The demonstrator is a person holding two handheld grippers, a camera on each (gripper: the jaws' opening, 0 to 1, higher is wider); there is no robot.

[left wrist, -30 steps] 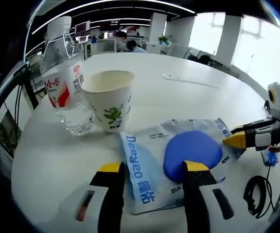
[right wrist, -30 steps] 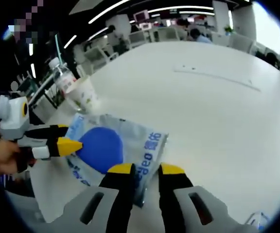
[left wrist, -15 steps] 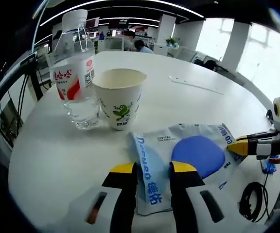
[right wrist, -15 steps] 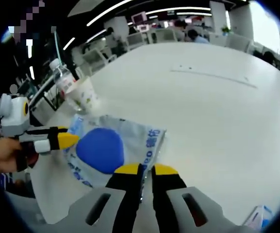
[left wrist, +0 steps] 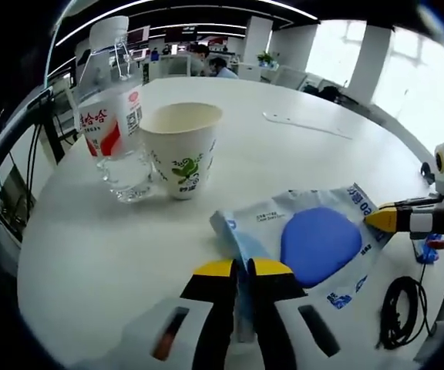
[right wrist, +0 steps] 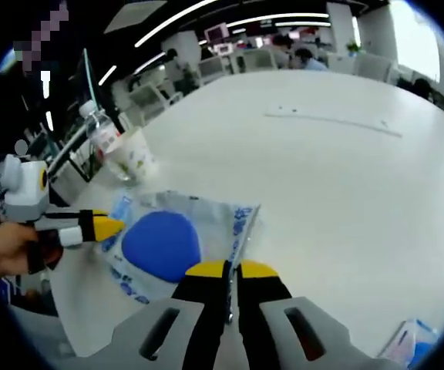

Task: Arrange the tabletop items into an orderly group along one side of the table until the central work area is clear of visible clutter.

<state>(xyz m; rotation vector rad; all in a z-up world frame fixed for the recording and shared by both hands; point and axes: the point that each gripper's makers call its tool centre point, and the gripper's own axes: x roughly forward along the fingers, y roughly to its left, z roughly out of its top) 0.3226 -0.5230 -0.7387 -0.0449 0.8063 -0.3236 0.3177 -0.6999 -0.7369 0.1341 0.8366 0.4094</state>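
A white and blue plastic packet (left wrist: 314, 243) with a blue round pad inside lies on the white table (left wrist: 99, 254). My left gripper (left wrist: 243, 270) is shut on the packet's near edge, which is folded up between the jaws. My right gripper (right wrist: 231, 270) is shut on the opposite edge of the packet (right wrist: 164, 243), lifting it a little. Each gripper shows in the other's view: the right gripper (left wrist: 382, 220) from the right, the left gripper (right wrist: 108, 226) from the left. A paper cup (left wrist: 179, 150) and a water bottle (left wrist: 112, 116) stand together beyond the packet.
A black cable (left wrist: 399, 308) and a small blue item (left wrist: 430, 250) lie by the table edge. A thin flat strip (right wrist: 330, 120) rests farther out on the table. A blue and white pack (right wrist: 413, 341) sits near my right gripper. Office desks and people are far behind.
Both grippers went from open to shut, each on an edge of the packet. The packet's edges have risen and crumpled.
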